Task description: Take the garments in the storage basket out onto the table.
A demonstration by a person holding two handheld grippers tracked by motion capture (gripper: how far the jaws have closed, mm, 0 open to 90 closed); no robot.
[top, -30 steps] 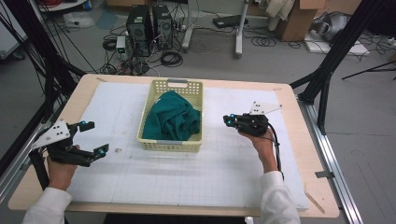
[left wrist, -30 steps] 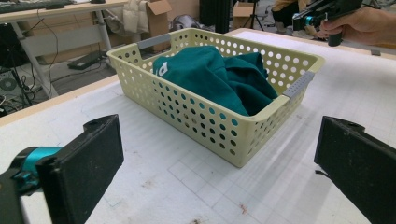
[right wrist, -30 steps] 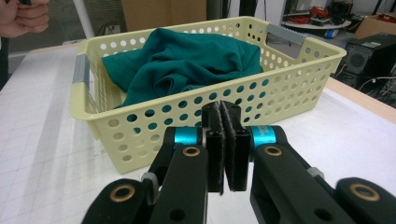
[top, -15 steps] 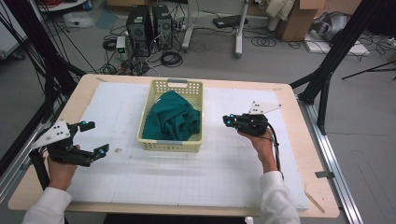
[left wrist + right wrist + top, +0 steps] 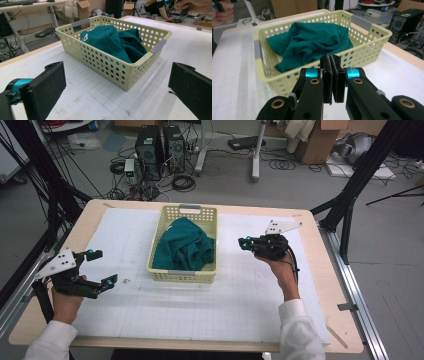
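**Two grippers sitting either side of a basket of green cloth**

One pale yellow plastic basket (image 5: 183, 272) is sitting on the white gridded mat, rectangular, its walls punched full of round holes, with a grey grip strip on each short end. Inside it a teal green garment (image 5: 184, 249) is lying crumpled in soft folds, filling most of the floor and bunching up toward the rim on one side. There's a small white patch showing on the fabric in the left gripper view.

The left gripper (image 5: 98, 268) is hovering off the basket's left side, near its closer corner, with its jaws standing wide apart and nothing between them; the flat black pads (image 5: 47, 87) are looking rough and foamy.

The right gripper (image 5: 243, 243) is hanging just off the basket's right wall, pointing at it, with its ribbed black pads (image 5: 333, 65) pressed flat together and gripping nothing. It's not touching the basket or the cloth.
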